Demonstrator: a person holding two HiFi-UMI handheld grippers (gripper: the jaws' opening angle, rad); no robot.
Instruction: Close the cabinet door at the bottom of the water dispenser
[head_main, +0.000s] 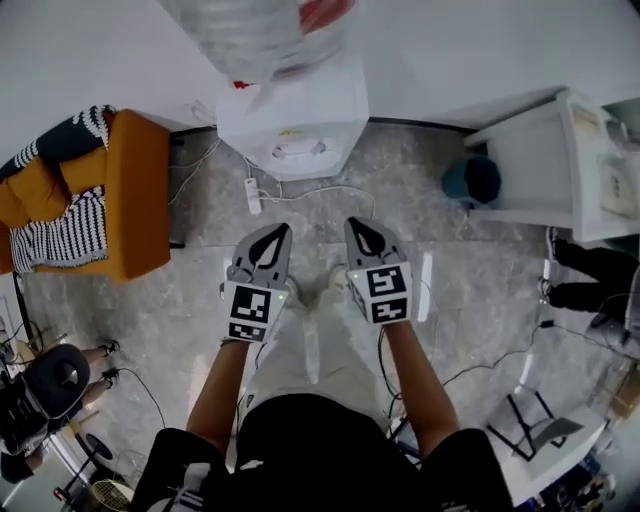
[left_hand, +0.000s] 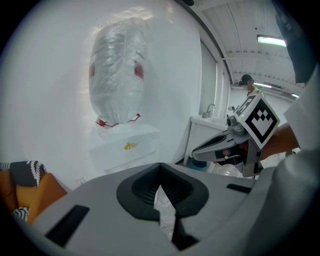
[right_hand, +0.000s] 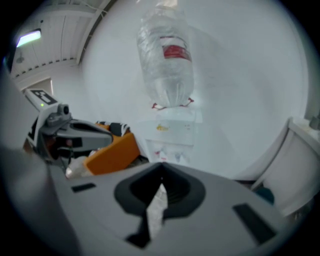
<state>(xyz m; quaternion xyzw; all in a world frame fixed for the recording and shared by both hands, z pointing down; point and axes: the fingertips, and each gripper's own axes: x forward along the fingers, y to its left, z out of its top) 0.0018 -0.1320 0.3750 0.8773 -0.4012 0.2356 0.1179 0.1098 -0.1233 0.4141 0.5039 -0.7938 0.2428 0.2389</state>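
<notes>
The white water dispenser (head_main: 295, 120) stands against the wall with a clear bottle (head_main: 260, 35) upside down on top. From above its lower cabinet door does not show. In the right gripper view the dispenser (right_hand: 172, 130) shows its taps, and my own jaws hide its lower part. My left gripper (head_main: 277, 238) and right gripper (head_main: 362, 232) hang side by side in front of my body, well short of the dispenser. Both point toward it, shut, with nothing held. The left gripper view shows the dispenser (left_hand: 127, 147) beyond the shut tips (left_hand: 160, 170).
An orange armchair (head_main: 110, 195) with a striped cushion sits left of the dispenser. A power strip (head_main: 253, 195) and cables lie on the floor before it. A white shelf unit (head_main: 560, 160) and a blue bin (head_main: 472, 180) stand at the right. A black chair (head_main: 55, 380) is at lower left.
</notes>
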